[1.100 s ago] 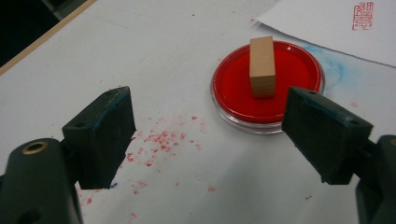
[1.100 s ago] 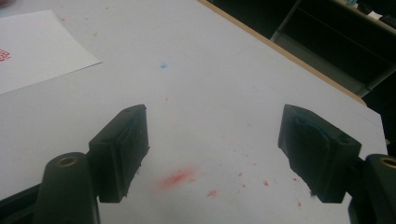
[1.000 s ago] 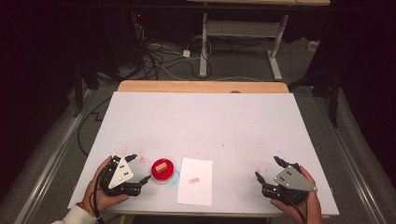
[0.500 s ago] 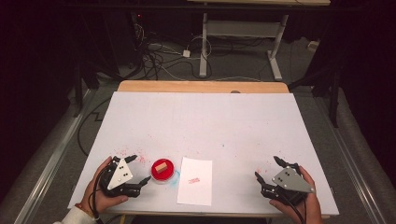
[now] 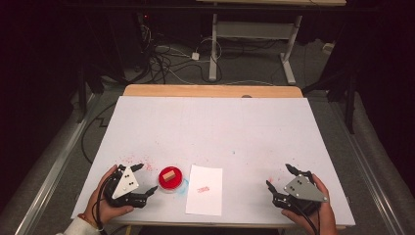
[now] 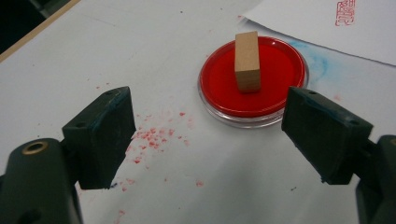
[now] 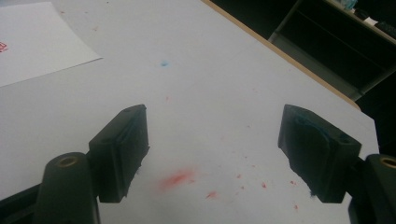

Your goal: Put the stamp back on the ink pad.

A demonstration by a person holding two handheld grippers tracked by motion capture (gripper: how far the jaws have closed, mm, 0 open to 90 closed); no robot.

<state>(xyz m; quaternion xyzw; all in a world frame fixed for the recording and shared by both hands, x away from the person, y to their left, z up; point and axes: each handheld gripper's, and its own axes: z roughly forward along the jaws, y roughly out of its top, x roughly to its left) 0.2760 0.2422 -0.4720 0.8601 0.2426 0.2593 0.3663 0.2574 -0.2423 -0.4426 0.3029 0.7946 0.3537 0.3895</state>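
1. Stamp point(image 6: 247, 60): a small plain wooden block, standing upright on its end in the middle of the ink pad, untouched.
2. Ink pad point(image 6: 224, 91): a round, shallow, clear-rimmed dish of red ink, lid off, lying flat near the desk's front edge, just beside the paper.
3. Paper point(image 5: 204, 189): a white sheet lying flat, bearing one small red print.

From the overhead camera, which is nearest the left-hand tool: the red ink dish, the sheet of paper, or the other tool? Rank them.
From the left tool:
1. Red ink dish, right beside it.
2. Sheet of paper, just past the dish.
3. Right tool, across the table.
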